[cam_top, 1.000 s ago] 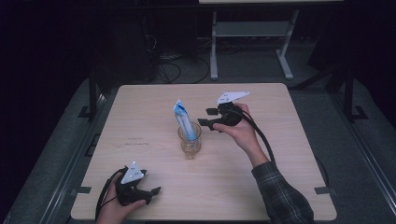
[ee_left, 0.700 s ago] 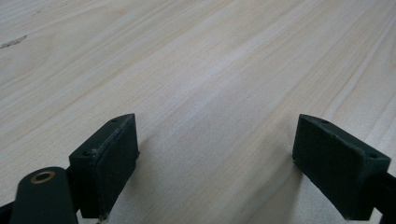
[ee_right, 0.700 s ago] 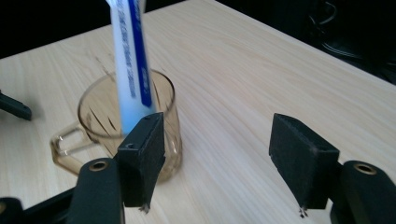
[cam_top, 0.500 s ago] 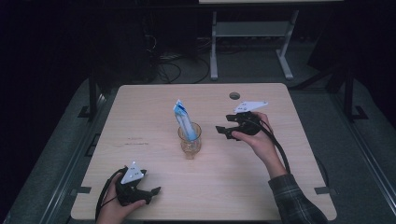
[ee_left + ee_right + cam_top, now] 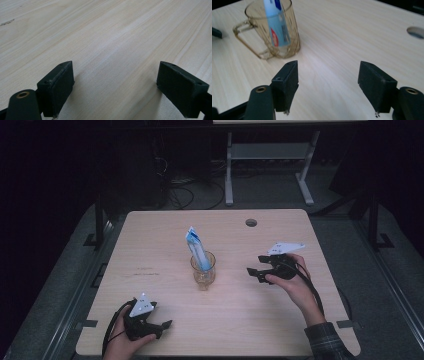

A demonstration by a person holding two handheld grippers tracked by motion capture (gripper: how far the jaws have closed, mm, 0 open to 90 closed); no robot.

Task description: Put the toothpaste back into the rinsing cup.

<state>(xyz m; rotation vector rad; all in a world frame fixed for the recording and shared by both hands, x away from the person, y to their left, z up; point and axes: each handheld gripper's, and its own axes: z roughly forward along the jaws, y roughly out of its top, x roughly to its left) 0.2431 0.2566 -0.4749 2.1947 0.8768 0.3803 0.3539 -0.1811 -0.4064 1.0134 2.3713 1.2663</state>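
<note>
Standing upright in a clear glass mug (image 5: 202, 270) near the middle of the tabletop (image 5: 150, 245), the toothpaste tube (image 5: 196, 247) leans against the rim with its crimped end uppermost. In the right gripper view the mug (image 5: 274, 32) shows a thin amber-tinted wall and a looped handle (image 5: 244, 37) on its left, with the tube (image 5: 275, 22) resting inside.

The tube is probably light, soft and smooth (a hard squeeze would dent it or push paste toward the cap), so I judge the flat upper part above the rim to be the best place to pinch, across its thin faces. The mug looks rigid but breakable and easy to tip, and its handle or rim would give the surer hold.

The right hand-held gripper (image 5: 256, 271) hovers to the right of the mug, well apart from it, its jaws spread wide and holding nothing; the hand (image 5: 290, 280) grips it from behind with the forearm running in from the lower right, jaws pointing left toward the mug. The left hand-held gripper (image 5: 162, 326) sits low at the near left edge, jaws likewise wide apart and empty, aimed across bare wood.
</note>
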